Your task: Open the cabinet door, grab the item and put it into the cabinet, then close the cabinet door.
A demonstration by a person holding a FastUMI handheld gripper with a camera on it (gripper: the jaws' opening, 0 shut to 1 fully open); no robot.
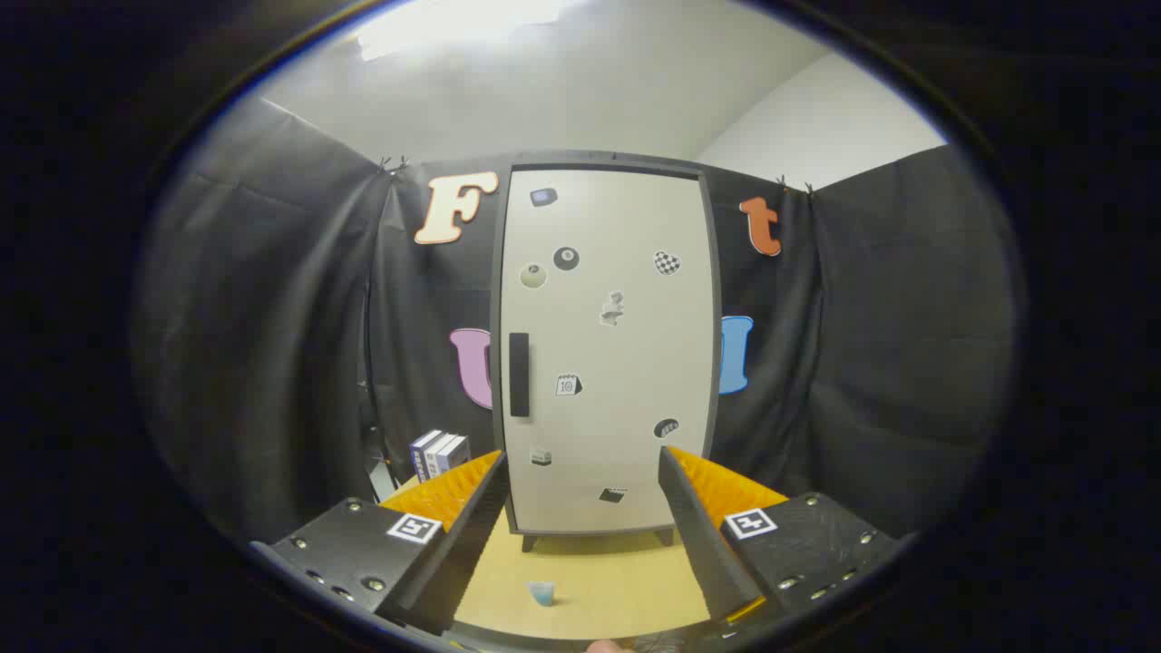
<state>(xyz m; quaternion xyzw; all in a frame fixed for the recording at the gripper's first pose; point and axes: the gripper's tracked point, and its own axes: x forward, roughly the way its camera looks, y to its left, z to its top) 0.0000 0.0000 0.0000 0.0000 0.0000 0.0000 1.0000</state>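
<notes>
Standing at the back left of the counter (626,580), a small stack of boxes (439,452) sits just left of the cabinet (606,349) and beyond the gripper's left finger. The cabinet stands upright at the counter's back edge on short legs, its pale door (626,381) closed, with a dark vertical handle (519,374) near the door's left side and small stickers scattered over the panel. A small light-blue item (541,593) lies on the counter in front of the cabinet, between the fingers and nearer the left one. The gripper (580,462) is spread wide and holds nothing, its fingers flanking the cabinet's lower part.
</notes>
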